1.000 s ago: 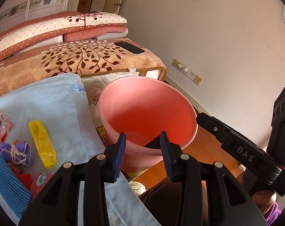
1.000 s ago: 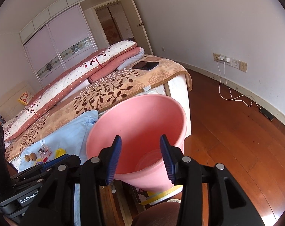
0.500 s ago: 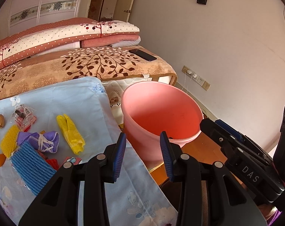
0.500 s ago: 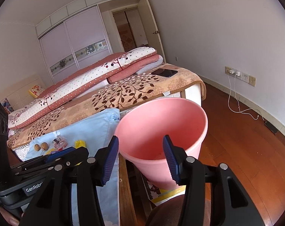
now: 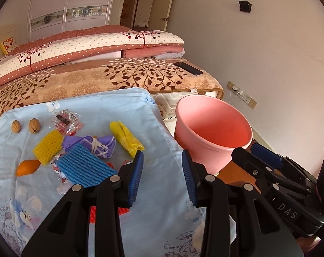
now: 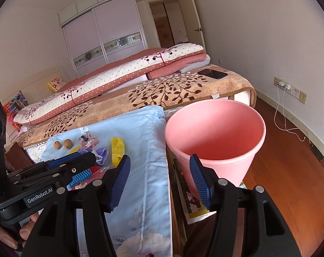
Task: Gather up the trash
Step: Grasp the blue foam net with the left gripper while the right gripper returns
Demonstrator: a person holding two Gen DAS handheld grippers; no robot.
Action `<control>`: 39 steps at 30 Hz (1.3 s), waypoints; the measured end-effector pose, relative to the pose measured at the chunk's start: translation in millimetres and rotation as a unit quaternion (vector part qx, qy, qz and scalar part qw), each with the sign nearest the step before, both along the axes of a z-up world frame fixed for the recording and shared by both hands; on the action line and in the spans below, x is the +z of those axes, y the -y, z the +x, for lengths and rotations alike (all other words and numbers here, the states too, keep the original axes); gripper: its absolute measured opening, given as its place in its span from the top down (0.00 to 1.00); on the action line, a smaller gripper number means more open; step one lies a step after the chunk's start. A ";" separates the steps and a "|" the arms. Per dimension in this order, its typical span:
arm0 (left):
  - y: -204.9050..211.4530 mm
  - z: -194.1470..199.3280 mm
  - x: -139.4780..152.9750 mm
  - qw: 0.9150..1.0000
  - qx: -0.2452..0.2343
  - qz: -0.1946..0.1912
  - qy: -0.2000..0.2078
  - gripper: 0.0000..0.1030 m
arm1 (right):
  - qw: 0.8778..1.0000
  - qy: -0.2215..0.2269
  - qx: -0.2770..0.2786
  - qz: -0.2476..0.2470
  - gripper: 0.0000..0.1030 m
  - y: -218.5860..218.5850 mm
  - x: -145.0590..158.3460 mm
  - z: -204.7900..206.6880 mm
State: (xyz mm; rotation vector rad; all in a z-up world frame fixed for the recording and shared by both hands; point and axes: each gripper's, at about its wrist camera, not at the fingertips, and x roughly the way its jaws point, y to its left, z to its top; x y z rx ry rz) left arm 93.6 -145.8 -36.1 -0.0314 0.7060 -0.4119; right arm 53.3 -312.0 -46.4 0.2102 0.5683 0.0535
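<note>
A pink bucket point(image 5: 213, 128) point(image 6: 217, 132) stands on the floor beside a light blue cloth point(image 5: 157, 132) point(image 6: 140, 132). On the cloth lie trash items: a blue foam net point(image 5: 85, 167), a yellow foam net point(image 5: 47, 146), a yellow crumpled piece point(image 5: 126, 138) point(image 6: 117, 147), a purple pouch point(image 5: 93, 145), a clear wrapper point(image 5: 66, 121), two walnuts point(image 5: 25, 126) point(image 6: 63, 144) and an orange peel point(image 5: 27, 167). My left gripper point(image 5: 163, 177) is open and empty above the cloth, right of the trash. My right gripper point(image 6: 159, 177) is open and empty between cloth and bucket.
A bed with a brown leaf-pattern blanket point(image 5: 119, 77) and folded quilts point(image 5: 87, 45) lies behind. A black phone point(image 5: 187, 68) point(image 6: 213, 73) rests on the blanket. Wall sockets with a charger cable point(image 6: 286, 111) are at the right, above a wooden floor point(image 6: 290, 171).
Both grippers have pulled back and swung left from over the bucket, so the cloth with its trash has come into view. Both jaws stay open and empty.
</note>
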 end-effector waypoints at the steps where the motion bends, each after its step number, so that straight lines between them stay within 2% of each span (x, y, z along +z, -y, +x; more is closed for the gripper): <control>1: -4.2 -1.2 0.0 1.000 0.003 -0.001 0.000 0.63 | 1.000 -0.003 0.008 -0.001 0.45 -4.7 -0.8 -0.3; 10: -51.9 -12.8 2.7 0.999 0.037 0.010 0.023 0.64 | 0.998 -0.037 0.051 0.016 0.45 -32.1 -12.8 2.3; 17: -90.3 -16.8 -4.8 0.998 0.058 0.011 0.010 0.64 | 0.995 -0.046 0.087 -0.006 0.45 -55.1 -19.5 3.3; 25: -108.9 -9.2 -21.3 0.997 0.064 -0.028 -0.045 0.64 | 0.991 -0.050 0.121 -0.005 0.45 -70.4 -25.4 6.8; 30: -108.7 5.6 -31.1 0.991 0.077 -0.059 -0.091 0.64 | 0.991 -0.056 0.122 0.001 0.45 -69.2 -28.9 10.4; 35: -107.8 22.2 -38.4 0.986 0.096 -0.071 -0.114 0.64 | 0.991 -0.062 0.121 0.008 0.45 -66.0 -33.1 13.1; 39: -105.2 30.6 -46.4 0.983 0.107 -0.064 -0.132 0.64 | 0.990 -0.067 0.123 0.008 0.45 -65.3 -36.5 15.8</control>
